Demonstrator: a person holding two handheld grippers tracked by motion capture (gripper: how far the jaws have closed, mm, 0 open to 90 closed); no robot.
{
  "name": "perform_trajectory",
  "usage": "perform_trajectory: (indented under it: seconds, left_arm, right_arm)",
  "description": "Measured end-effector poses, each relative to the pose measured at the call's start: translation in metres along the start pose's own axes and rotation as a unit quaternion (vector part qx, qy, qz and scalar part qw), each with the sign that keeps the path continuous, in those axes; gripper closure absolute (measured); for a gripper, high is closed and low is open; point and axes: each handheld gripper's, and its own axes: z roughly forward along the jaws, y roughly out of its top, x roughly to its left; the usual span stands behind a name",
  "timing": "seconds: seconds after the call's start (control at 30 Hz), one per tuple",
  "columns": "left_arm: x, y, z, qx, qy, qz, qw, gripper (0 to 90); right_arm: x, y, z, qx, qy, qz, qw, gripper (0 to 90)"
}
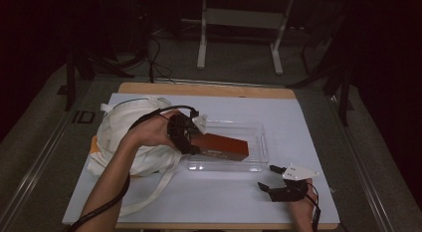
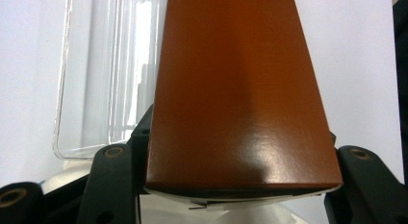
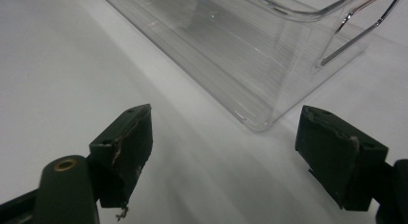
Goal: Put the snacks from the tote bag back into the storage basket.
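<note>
Reddish-brown rectangular box (image 1: 224, 146), long and narrow, smooth slightly glossy faces, small print on long side too small to read. Held lengthwise at near end between jaws of left gripper (image 1: 185, 136), lying roughly level over clear plastic bin (image 1: 259, 142), far end toward bin's right side. Seen in left gripper view as box (image 2: 240, 89) running away from camera, bin (image 2: 96, 80) below and to left. Contact with bin floor impossible to tell. Bin transparent, rectangular, rounded corners, upright on white table sheet. Same bin (image 3: 250, 60) close ahead in right gripper view.
</note>
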Motion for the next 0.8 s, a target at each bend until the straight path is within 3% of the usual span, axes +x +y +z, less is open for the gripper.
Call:
perform_trajectory:
  seconds: [0.8]
  left_arm:
    - [-0.002,0.012,0.016,0.018,0.003,0.016,0.9997,43.4]
  right_arm:
    - [0.0,0.0,0.0,0.0,0.0,0.0,1.0,20.6]
